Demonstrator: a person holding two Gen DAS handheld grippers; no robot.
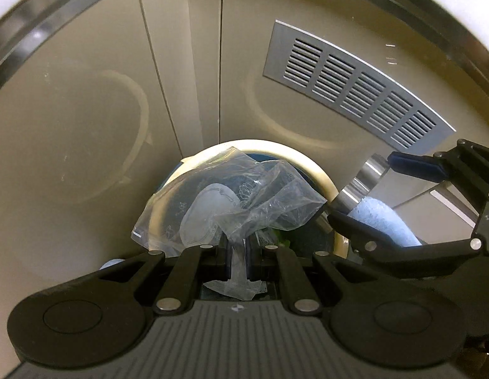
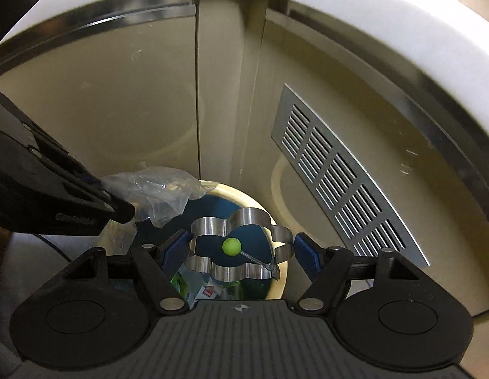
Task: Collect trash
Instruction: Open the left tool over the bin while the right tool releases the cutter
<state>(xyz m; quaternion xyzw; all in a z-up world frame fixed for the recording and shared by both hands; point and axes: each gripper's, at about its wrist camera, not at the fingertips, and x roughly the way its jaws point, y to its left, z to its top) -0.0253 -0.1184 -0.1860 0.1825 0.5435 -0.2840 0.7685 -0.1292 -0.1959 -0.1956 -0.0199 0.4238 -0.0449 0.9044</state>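
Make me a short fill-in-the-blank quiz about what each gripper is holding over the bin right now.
1. The left gripper is shut on a crumpled clear ____ wrapper.
2. The right gripper holds a flower-shaped ____ ring.
3. The knob on the ring's handle is coloured ____.
4. Both items hang above the round ____, which stands beside a cabinet with a vent grille.

Missing words: plastic; metal; green; bin

The left gripper point(image 1: 237, 263) pointed steeply downward, its jaws nearly closed and pinching a crumpled clear plastic bag point(image 1: 232, 202) between the blue pads. The right gripper point(image 2: 241, 252) sat just beside it, angled downward, its jaws spread wide with the blue pads pressed against the two sides of a flower-shaped metal ring mould point(image 2: 235, 246).
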